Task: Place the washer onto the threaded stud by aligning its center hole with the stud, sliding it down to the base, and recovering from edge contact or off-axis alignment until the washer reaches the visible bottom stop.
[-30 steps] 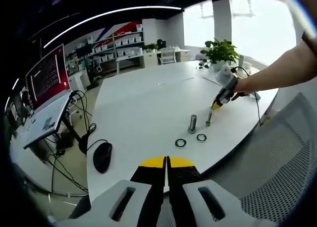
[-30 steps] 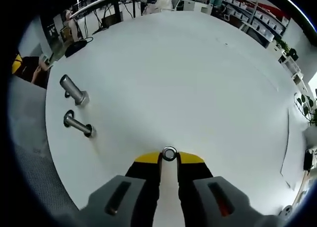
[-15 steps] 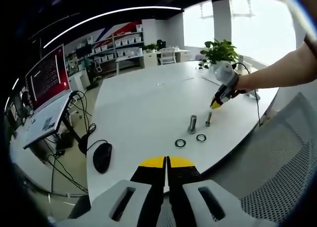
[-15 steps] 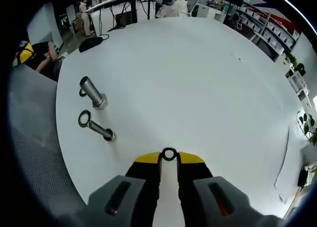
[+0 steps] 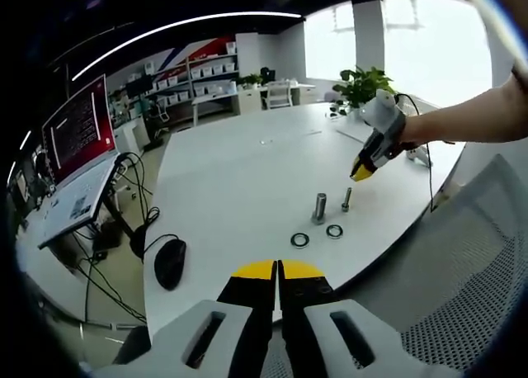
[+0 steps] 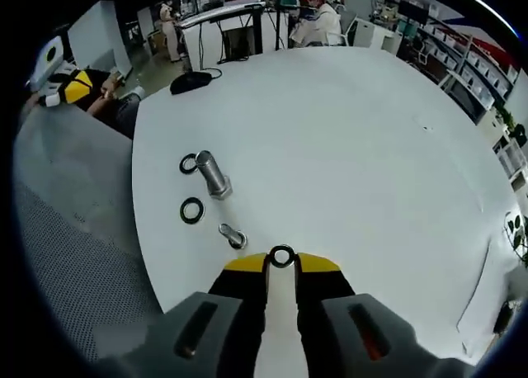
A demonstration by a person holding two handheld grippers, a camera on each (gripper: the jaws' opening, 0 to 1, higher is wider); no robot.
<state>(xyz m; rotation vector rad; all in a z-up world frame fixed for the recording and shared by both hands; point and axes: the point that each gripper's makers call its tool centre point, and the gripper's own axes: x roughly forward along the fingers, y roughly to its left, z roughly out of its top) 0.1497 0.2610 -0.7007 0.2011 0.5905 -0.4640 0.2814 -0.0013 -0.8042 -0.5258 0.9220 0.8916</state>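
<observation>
White round table (image 5: 239, 172) in office, right claw (image 6: 282, 257) gripping washer (image 6: 282, 256), left claw (image 5: 278, 269) closed, empty.

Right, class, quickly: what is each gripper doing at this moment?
Left gripper: fingers shut, holding nothing.
Right gripper: fingers shut on a washer, above the table.

Background stuff: black mouse (image 5: 170, 261) near the table edge, red monitor (image 5: 79, 127), potted plant (image 5: 365, 85) at back.

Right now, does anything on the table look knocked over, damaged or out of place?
Nothing stands out. Both metal studs stand upright on the white table, two dark washers lie flat beside them, and the right tool grips a washer.
</observation>
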